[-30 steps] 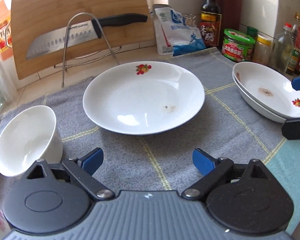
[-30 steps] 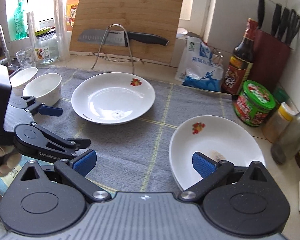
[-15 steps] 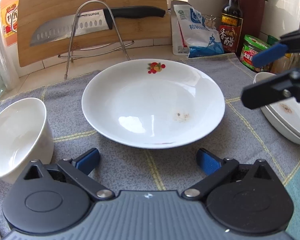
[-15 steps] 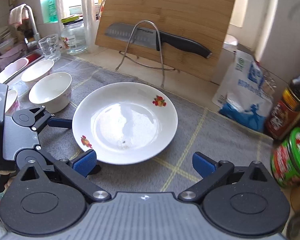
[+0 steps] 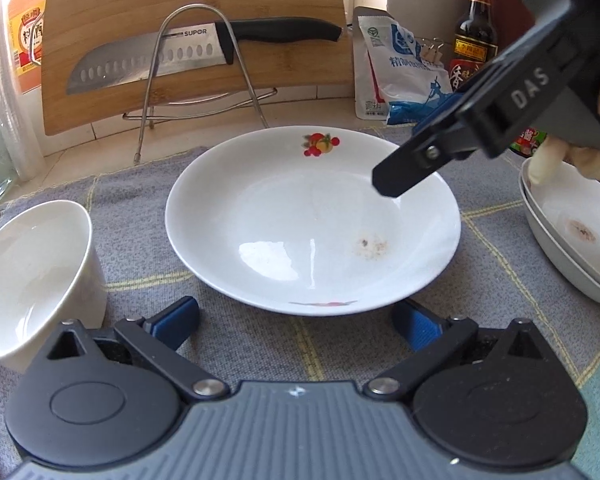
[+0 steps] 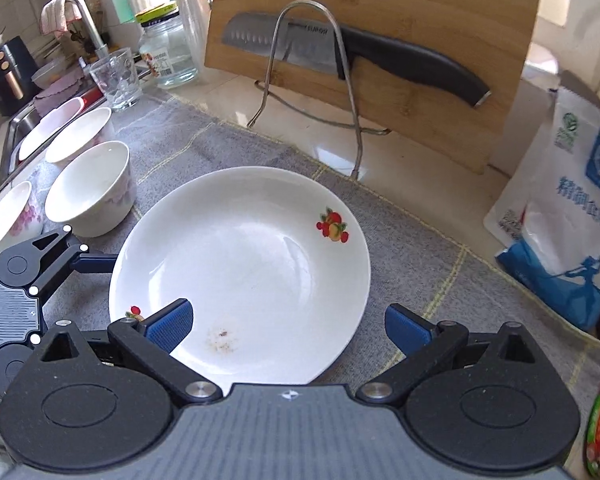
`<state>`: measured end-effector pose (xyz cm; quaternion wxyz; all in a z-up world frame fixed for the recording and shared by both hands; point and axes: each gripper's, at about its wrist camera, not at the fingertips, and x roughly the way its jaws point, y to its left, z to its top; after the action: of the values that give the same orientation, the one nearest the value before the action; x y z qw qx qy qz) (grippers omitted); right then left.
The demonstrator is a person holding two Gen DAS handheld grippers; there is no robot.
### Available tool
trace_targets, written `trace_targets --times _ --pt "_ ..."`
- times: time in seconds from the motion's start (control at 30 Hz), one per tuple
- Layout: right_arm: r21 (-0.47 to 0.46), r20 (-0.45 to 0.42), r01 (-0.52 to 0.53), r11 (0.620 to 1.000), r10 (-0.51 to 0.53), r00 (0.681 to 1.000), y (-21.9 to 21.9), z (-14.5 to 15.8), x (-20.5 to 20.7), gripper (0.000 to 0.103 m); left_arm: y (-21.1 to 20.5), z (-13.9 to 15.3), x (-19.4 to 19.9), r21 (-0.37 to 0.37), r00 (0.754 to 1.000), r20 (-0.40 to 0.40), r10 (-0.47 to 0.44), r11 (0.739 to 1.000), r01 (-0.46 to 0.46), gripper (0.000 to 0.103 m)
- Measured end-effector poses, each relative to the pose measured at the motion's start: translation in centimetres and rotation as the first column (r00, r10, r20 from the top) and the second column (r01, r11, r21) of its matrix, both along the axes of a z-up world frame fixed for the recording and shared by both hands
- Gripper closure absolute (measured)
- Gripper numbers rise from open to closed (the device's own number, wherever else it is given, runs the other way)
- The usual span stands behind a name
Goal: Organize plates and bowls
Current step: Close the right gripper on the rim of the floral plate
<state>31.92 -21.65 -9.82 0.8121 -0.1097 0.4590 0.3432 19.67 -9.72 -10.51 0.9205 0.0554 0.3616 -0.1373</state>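
Grey checked cloth [image 5: 340, 352] covered the desk, with a bamboo cutting board [image 5: 196, 12] and a knife [image 5: 204, 56] on a wire stand behind. At the middle lay a white fruit-print plate [image 5: 312, 220], a small stain in it. The left claw [image 5: 296, 322] gaped wide and empty at its near rim; the right claw [image 6: 288, 326] stood wide over its right side, one pad above the dish. A white bowl [image 5: 32, 276] sat left, stacked plates [image 5: 572, 236] right.
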Motion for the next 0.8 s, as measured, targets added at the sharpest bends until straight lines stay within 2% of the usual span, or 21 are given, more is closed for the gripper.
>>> trace_targets --times 0.13,0.33,0.8 --pt "0.002 -0.057 -0.038 0.999 0.038 0.998 0.3 -1.3 1.5 0.0 0.0 0.0 0.2 -0.003 1.0 0.005 -0.017 1.0 0.017 0.0" --pt "0.077 -0.14 -0.087 0.993 0.097 0.985 1.1 -2.5 3.3 0.0 0.2 0.0 0.2 -0.008 0.999 0.016 -0.05 0.999 0.05 0.0" --pt "0.143 -0.212 -0.145 0.979 0.173 0.962 2.0 -2.3 8.1 0.0 0.2 -0.1 0.9 -0.019 0.995 0.032 -0.093 0.995 0.093 0.001"
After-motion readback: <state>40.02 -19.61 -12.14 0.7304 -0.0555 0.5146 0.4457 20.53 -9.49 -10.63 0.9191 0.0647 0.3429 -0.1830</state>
